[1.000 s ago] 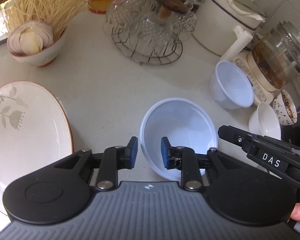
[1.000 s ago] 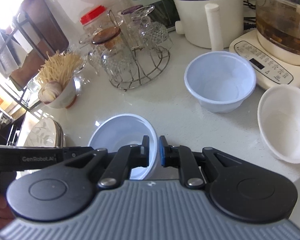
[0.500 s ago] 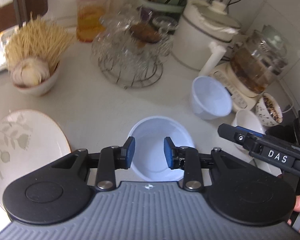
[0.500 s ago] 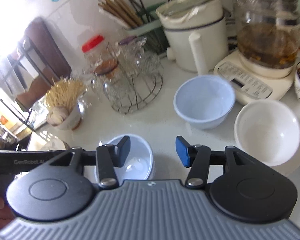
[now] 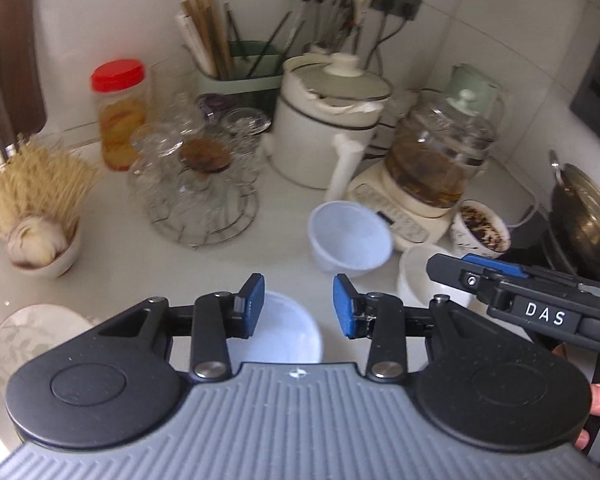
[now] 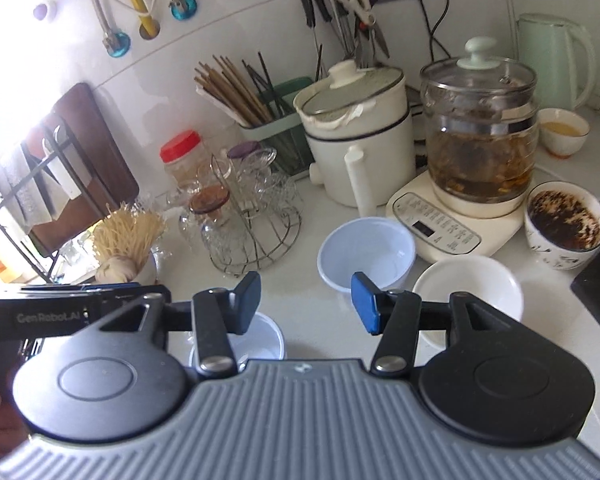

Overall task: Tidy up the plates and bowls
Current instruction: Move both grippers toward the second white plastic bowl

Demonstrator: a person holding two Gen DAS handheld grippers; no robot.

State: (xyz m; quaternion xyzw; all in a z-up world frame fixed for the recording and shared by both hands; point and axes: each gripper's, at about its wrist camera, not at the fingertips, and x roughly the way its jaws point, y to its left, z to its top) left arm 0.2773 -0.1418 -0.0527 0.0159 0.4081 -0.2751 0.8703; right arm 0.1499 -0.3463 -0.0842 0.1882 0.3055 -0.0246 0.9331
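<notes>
A pale blue plastic bowl [image 5: 290, 336] stands on the white counter below my left gripper [image 5: 298, 309], which is open, empty and raised above it. It also shows in the right wrist view [image 6: 260, 340], below my open, empty right gripper [image 6: 306, 303]. A second pale blue bowl [image 5: 350, 238] [image 6: 366, 256] stands further back. A white bowl [image 6: 468, 288] [image 5: 420, 276] stands to its right. A floral plate [image 5: 28, 332] lies at the left.
A wire rack of glasses [image 5: 198, 188], a bowl of noodles and garlic [image 5: 36, 220], a white pot [image 5: 328, 120], a glass kettle on its base [image 6: 476, 152], a cup of tea leaves [image 6: 564, 224] and a pan [image 5: 584, 216] crowd the counter's back and right.
Both grippers have opened wider and lifted up and back from the near blue bowl, which stays on the counter. More of the back wall is in view.
</notes>
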